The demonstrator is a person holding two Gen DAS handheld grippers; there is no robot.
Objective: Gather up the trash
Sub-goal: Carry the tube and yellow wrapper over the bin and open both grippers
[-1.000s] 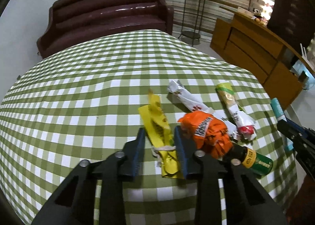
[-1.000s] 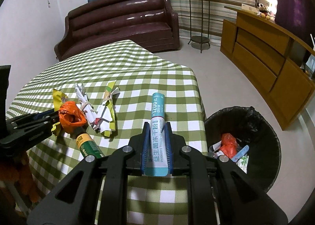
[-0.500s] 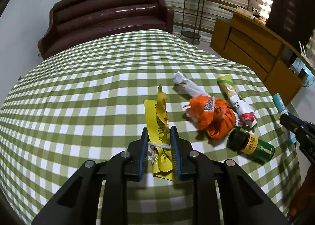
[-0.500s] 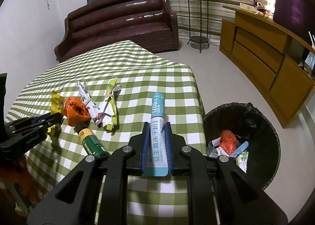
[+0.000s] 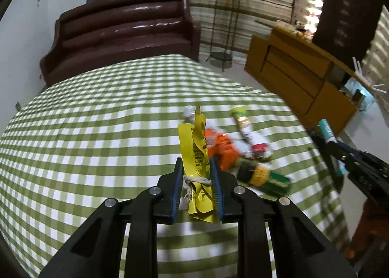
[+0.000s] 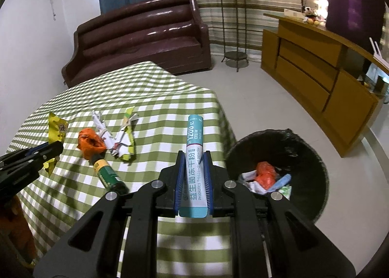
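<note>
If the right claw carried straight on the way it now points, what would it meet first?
Probably the checked tablecloth beyond its teal sachet, near the table's right edge; depth is unclear. The bin lies off to the right.

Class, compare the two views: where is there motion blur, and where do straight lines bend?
Left wrist view: orange wrapper and green bottle smear, yellow wrapper stays crisp. Right wrist view: sharp throughout. Both: tablecloth checks bow outward, fisheye distortion.

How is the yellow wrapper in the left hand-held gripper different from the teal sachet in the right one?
The yellow wrapper is crumpled, twisted and tied with string; the teal sachet is smooth, flat and straight. The wrapper is plain yellow with small dark print; the sachet is teal and white with large lettering. Both are clamped between blue pads, the wrapper by the left hand-held gripper, the sachet by the right hand-held gripper.
</note>
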